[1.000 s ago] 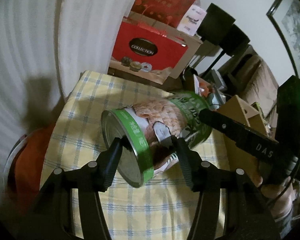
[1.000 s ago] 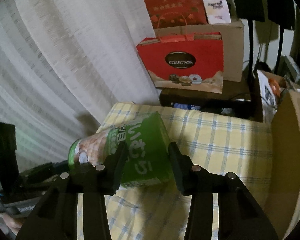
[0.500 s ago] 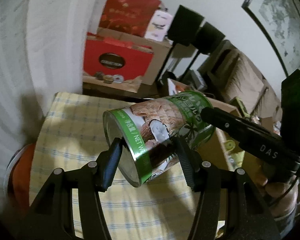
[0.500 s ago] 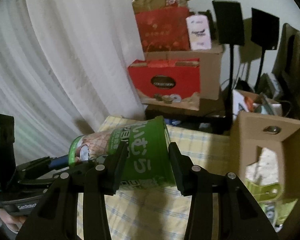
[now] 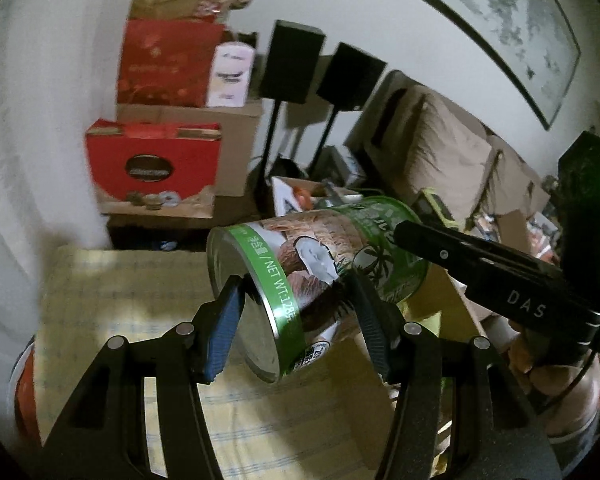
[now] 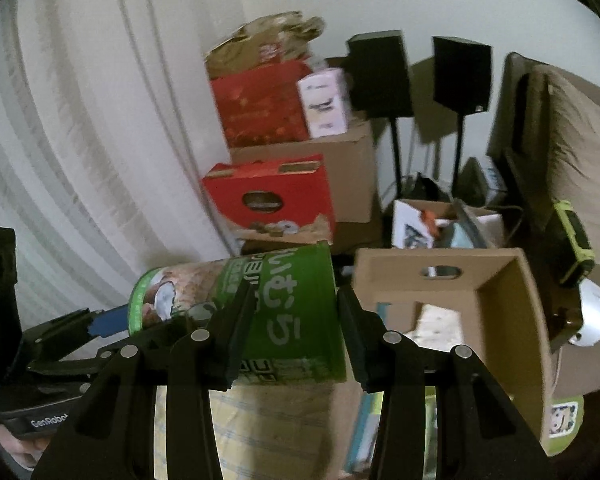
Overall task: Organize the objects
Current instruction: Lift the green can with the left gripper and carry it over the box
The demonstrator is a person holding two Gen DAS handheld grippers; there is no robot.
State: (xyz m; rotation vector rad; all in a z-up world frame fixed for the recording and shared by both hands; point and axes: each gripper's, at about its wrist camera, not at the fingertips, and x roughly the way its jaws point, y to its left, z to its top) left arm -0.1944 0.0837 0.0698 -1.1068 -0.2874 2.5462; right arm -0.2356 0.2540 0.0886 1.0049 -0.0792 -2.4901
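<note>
Both claws are carrying one big can (image 5: 320,276) together. The left claw (image 5: 296,320) is closed on the can's silver bottom end. The right claw (image 6: 296,332) is closed on the green end. The can lies on its side, tipped a little, up in the air above the worktop (image 5: 112,292) with the yellow checked cloth. It touches nothing but the claws.

This looks like the carrying step. The can seems to be on its way to the open cardboard box (image 6: 496,300) just to the right of it. That is my guess, since the task only says to tidy things up.

Next, both hands need to move the same way at the same speed, so the can does not slip or twist. Then they must lower it into the box and let go.

The can is round and wide. It has a green band, a picture of a cut coconut and white writing. The pictures are a bit blurry, so I cannot tell if the top has a lid.
</note>
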